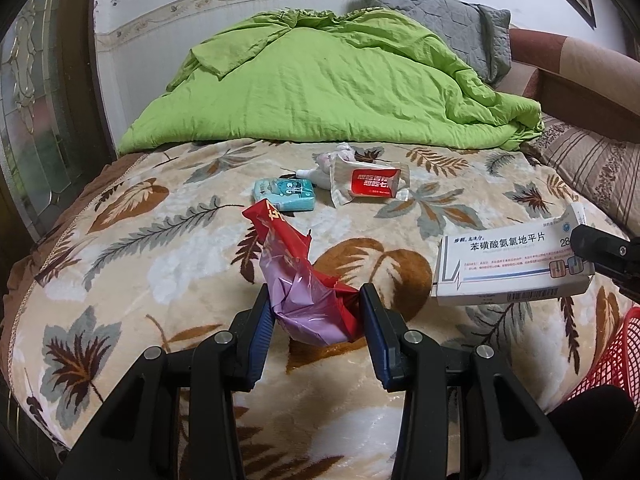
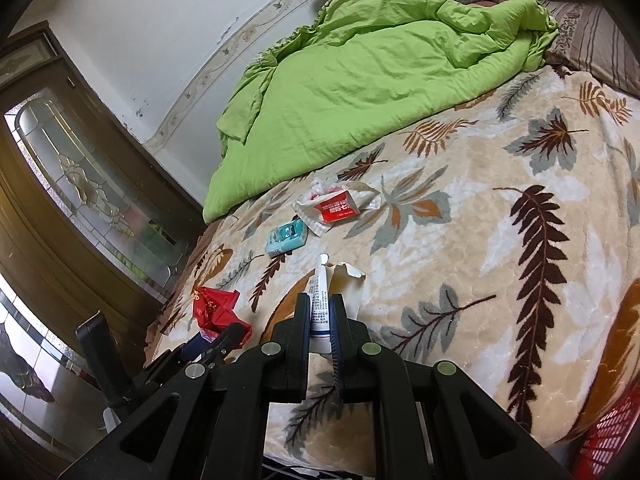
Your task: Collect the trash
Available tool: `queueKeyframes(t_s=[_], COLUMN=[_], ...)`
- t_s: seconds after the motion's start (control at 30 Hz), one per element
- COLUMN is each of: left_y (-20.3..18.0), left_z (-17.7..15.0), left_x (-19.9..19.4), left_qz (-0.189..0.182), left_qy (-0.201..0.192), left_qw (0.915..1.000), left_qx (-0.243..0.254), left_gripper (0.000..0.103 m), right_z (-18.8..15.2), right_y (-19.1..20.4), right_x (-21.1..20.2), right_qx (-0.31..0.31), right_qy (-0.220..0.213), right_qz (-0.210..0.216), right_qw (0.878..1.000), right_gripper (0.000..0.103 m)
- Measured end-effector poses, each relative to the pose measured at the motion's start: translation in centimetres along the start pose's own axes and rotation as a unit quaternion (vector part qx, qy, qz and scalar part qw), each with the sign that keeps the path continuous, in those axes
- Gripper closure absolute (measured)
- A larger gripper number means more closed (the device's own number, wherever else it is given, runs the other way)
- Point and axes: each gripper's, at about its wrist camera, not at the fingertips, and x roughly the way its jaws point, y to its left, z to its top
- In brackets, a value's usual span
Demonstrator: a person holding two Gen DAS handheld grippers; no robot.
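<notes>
My left gripper (image 1: 316, 312) is shut on a crumpled red and purple wrapper (image 1: 298, 280), held just above the leaf-patterned blanket (image 1: 160, 240). The wrapper also shows in the right wrist view (image 2: 216, 310). My right gripper (image 2: 322, 312) is shut on a white medicine box (image 2: 320, 304), seen edge-on with a torn flap; in the left wrist view the box (image 1: 508, 264) hangs at the right. A small teal packet (image 1: 285, 194) and a clear sachet with a red label (image 1: 370, 186) lie farther back on the blanket, next to a crumpled tissue (image 1: 338, 156).
A green quilt (image 1: 320, 80) is heaped at the back of the bed, with a grey pillow (image 1: 440, 16) behind it. A red mesh basket (image 1: 608, 360) stands at the bed's right front edge. A wooden door with glass panels (image 2: 80, 184) is to the left.
</notes>
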Motion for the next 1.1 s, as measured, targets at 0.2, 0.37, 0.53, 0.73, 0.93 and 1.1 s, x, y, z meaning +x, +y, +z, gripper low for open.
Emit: queueKeyframes(t_s=[0.2, 0.37, 0.53, 0.73, 0.93, 1.1], left_y=[-0.3, -0.8, -0.9, -1.2, -1.3, -1.8], left_z=[0.0, 0.1, 0.3, 0.3, 0.4, 0.7], left_x=[0.2, 0.6, 1.4, 1.9, 2.2, 1.8], left_qz=[-0.017, -0.027, -0.033, -0.035, -0.042, -0.051], left_qy=[0.011, 0.015, 0.027, 0.032, 0.044, 0.051], left_qw=[0.9998, 0.9995, 0.9991, 0.9988, 0.9981, 0.9973], left_qx=[-0.001, 0.007, 0.004, 0.012, 0.013, 0.018], left_gripper=[0.062, 0.062, 0.062, 0.062, 0.062, 0.062], right_z=[0.1, 0.3, 0.8, 1.2, 1.8, 2.1], right_y=[0.1, 0.4, 1.1, 1.3, 1.3, 1.3], right_x=[-0.2, -0.2, 0.3, 1.0, 0.5, -0.9], right_qx=[0.002, -0.005, -0.013, -0.023, -0.023, -0.026], right_qy=[0.002, 0.004, 0.013, 0.031, 0.033, 0.029], right_qz=[-0.001, -0.002, -0.008, -0.019, -0.023, -0.03], right_qw=[1.0, 1.0, 1.0, 0.999, 0.999, 0.999], right_gripper=[0.093, 0.093, 0.093, 0.093, 0.093, 0.093])
